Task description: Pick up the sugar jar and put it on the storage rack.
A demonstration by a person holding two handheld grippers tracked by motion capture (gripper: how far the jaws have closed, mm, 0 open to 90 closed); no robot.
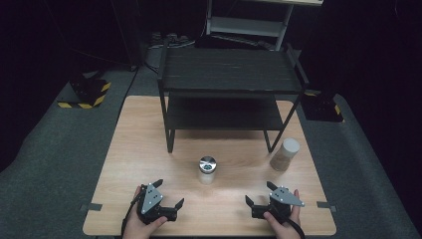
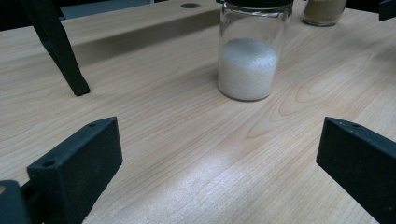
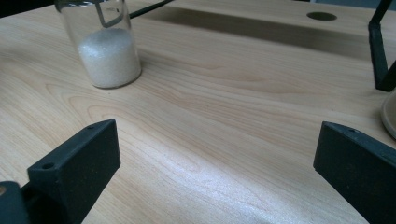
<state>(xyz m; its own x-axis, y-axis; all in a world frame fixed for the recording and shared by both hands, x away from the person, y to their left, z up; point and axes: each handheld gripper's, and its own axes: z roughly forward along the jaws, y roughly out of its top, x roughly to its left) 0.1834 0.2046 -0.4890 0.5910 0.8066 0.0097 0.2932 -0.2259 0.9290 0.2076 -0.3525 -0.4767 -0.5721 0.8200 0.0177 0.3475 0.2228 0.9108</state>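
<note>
A glass jar half full of white grains [image 1: 207,170] [image 2: 248,56] [image 3: 106,46] with a shiny metal lid stands upright in the middle of the wooden table [image 1: 149,149]. A second jar holding brown powder [image 1: 285,155] [image 2: 324,11], capped in white, stands by the shelf's front right leg. My left gripper [image 1: 169,193] [image 2: 219,161] rests near the table's front edge at the left, open and empty. At the front right my right gripper [image 1: 259,193] [image 3: 217,161] is likewise open with nothing between its jaws.
A black two-level shelf [image 1: 229,79] stands on the far half of the table, its legs [image 2: 56,46] [image 3: 380,51] in front of the jars. Round holes [image 2: 190,5] [image 3: 321,16] mark the tabletop. Grey floor surrounds the table.
</note>
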